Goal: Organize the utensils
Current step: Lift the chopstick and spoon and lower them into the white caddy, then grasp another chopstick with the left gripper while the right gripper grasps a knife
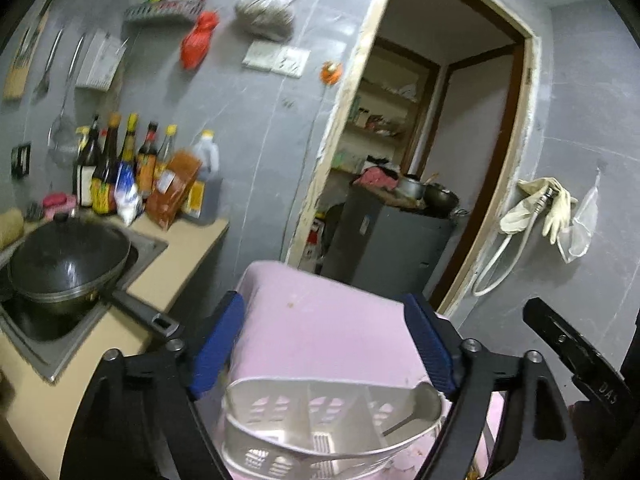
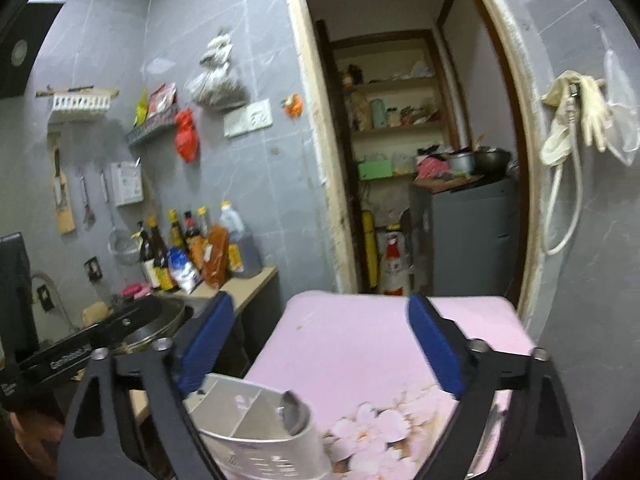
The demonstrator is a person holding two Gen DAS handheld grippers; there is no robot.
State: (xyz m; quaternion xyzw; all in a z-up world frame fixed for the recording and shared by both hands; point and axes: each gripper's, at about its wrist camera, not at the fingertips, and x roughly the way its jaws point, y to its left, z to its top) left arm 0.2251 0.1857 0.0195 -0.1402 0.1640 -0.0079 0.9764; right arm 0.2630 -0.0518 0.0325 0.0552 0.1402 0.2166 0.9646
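Observation:
A white perforated utensil holder (image 1: 320,428) with dividers stands on a pink floral table (image 1: 320,320). A metal spoon (image 1: 416,404) leans in its right compartment, bowl up. My left gripper (image 1: 324,344) is open and empty, its blue fingers spread above the holder. In the right wrist view the holder (image 2: 256,432) sits at the lower left on the table (image 2: 360,352), with the spoon bowl (image 2: 294,412) at its rim. My right gripper (image 2: 320,344) is open and empty above the table, to the right of the holder.
A counter (image 1: 172,276) at left carries a lidded black wok (image 1: 68,264) on a stove, with sauce bottles (image 1: 120,168) behind. Utensils hang on the grey tiled wall (image 1: 48,68). A doorway (image 1: 420,160) opens onto a pantry with a grey cabinet (image 1: 384,248). Gloves (image 1: 536,208) hang at right.

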